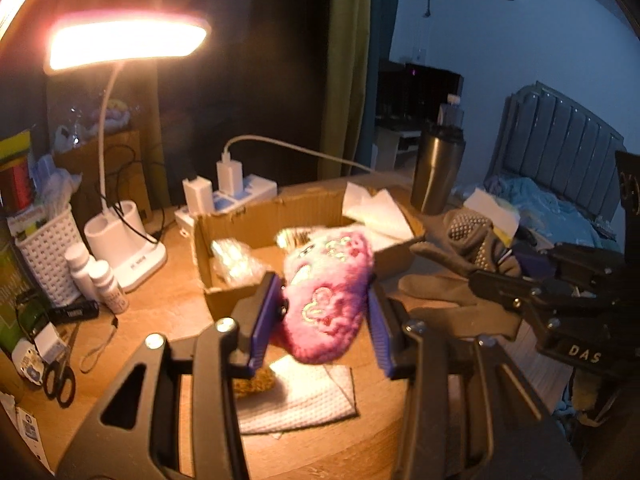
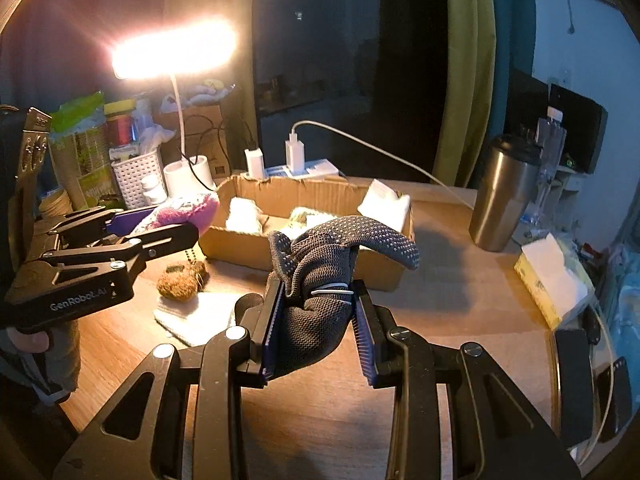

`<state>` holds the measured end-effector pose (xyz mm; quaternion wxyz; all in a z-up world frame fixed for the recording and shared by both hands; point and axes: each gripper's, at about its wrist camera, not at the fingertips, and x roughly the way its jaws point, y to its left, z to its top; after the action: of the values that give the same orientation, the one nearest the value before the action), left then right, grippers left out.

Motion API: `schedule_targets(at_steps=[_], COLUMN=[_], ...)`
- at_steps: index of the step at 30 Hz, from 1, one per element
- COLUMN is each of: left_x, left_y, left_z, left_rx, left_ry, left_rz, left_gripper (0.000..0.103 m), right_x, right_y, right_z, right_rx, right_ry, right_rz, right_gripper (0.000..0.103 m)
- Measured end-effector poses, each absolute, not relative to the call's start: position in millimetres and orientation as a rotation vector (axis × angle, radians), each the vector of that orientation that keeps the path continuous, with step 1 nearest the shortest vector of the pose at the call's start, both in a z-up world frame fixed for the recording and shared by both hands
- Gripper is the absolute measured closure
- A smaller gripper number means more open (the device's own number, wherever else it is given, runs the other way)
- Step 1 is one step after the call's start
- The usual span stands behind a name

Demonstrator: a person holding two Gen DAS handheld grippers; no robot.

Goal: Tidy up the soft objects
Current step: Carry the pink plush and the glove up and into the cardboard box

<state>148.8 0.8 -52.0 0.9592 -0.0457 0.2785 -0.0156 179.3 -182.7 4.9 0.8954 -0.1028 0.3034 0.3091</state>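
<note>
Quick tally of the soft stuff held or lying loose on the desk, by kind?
Pink plush slipper, in left gripper: 1
Dark dotted glove, in right gripper: 1
Brown pompom: 1
White cloth: 1
Total: 4

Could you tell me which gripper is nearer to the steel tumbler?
Right. The right gripper, holding the grey glove, is closer to the steel tumbler; the left gripper is farther away.

Lit desk lamp, steel tumbler, scissors on desk.
</note>
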Motion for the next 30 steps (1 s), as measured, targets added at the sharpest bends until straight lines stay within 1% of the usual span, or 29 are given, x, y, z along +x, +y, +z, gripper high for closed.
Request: schedule_targets(at_steps=[13, 30], left_x=[142, 150], left_y=[35, 61], left_z=[-29, 13], left_rx=[-0.124, -0.129], left_ry=[0.491, 0.343], left_rz=[0.017, 0.044], left_gripper=[0.06, 0.06], right_x=[193, 209], right_y=[-156, -125], right_z=[34, 69], right_rx=[-0.234, -0.262], right_ry=[0.544, 0.447], right_rz=[0.658, 0.685], right_gripper=[0.068, 0.068])
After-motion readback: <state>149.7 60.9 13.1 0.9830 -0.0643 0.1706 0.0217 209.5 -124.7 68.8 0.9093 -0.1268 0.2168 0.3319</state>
